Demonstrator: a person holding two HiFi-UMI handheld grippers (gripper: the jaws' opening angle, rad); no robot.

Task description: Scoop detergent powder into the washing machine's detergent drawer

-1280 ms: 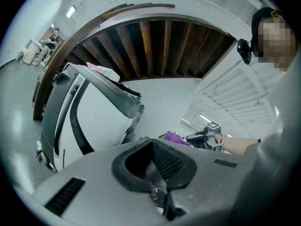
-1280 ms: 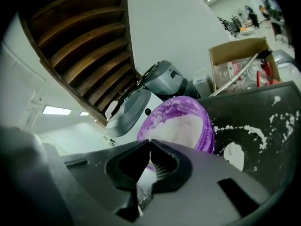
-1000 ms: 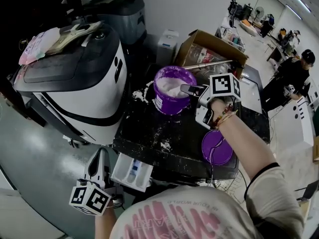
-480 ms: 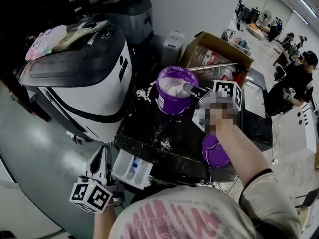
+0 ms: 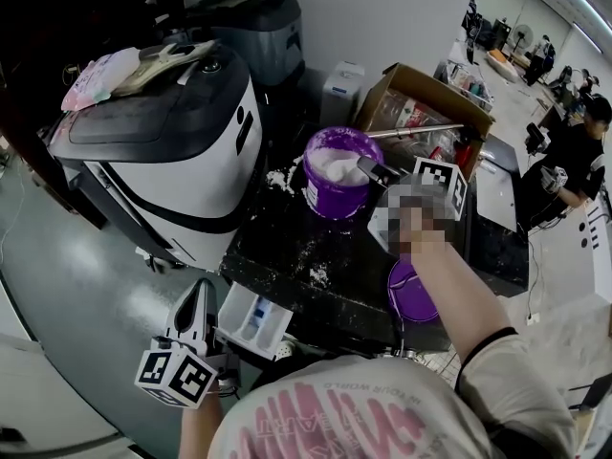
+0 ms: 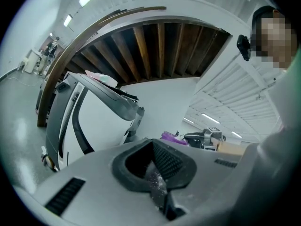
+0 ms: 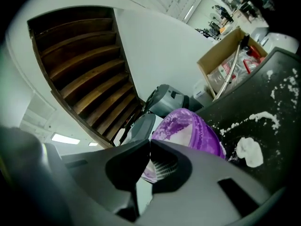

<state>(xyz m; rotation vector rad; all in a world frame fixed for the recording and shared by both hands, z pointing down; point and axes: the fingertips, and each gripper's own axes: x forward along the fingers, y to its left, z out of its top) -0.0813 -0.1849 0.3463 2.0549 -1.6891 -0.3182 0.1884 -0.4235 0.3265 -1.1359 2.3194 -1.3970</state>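
The purple tub (image 5: 330, 204) (image 7: 188, 128) stands open on the black table (image 5: 287, 242), holding white powder (image 5: 337, 165) that also clings to its inner wall. The right gripper (image 5: 363, 166) (image 7: 149, 142) hovers at the tub's rim on the side nearer the person. Its jaws are pressed together at the tips, and I see nothing held between them.

The tub's purple lid (image 5: 411, 295) lies flat near the table's front edge, well apart from the tub. Loose powder (image 5: 317, 275) is scattered over the table, with a bigger clump (image 7: 248, 152) beside the tub.

The white detergent drawer (image 5: 229, 325) is pulled out below the table's front left corner. Its compartments are open to view, with a blue part in the middle one; whether any powder lies in them I cannot tell. The left gripper (image 5: 203, 287) (image 6: 153, 145) is just beside the drawer, jaws closed on nothing, powder flecks on its pad.

A washing machine (image 5: 163, 151) stands left of the table. An open cardboard box (image 5: 421, 89) with packets inside sits behind the tub.
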